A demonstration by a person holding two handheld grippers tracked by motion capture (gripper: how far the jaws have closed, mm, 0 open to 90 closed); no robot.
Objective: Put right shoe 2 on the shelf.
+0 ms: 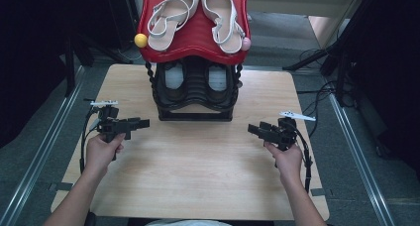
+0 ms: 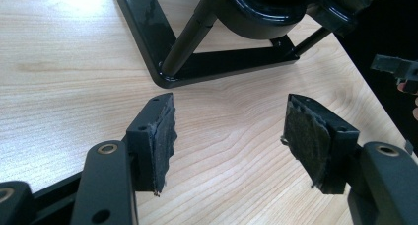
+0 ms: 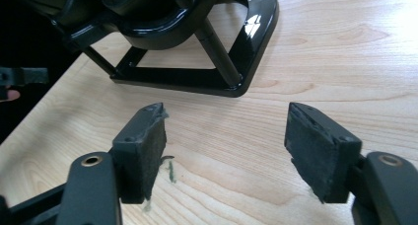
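A two-tier shoe rack (image 1: 195, 89) stands at the far middle of the wooden table (image 1: 198, 161). Its red top shelf (image 1: 193, 40) carries a pair of white sandals (image 1: 171, 18); dark shoes (image 1: 174, 82) sit on the black lower tier. My left gripper (image 1: 143, 122) hovers left of the rack, open and empty, pointing right. My right gripper (image 1: 252, 129) is to the rack's right, open and empty, pointing left. In the left gripper view the open jaws (image 2: 229, 136) face the rack's black base (image 2: 207, 67). The right gripper view shows open jaws (image 3: 226, 141) before the same base (image 3: 217, 79).
A yellow ball (image 1: 140, 39) and a pink ball (image 1: 245, 43) cap the red shelf's front corners. Cables (image 1: 317, 94) lie on the floor to the right. Bare wood spreads in front of the rack between both hands.
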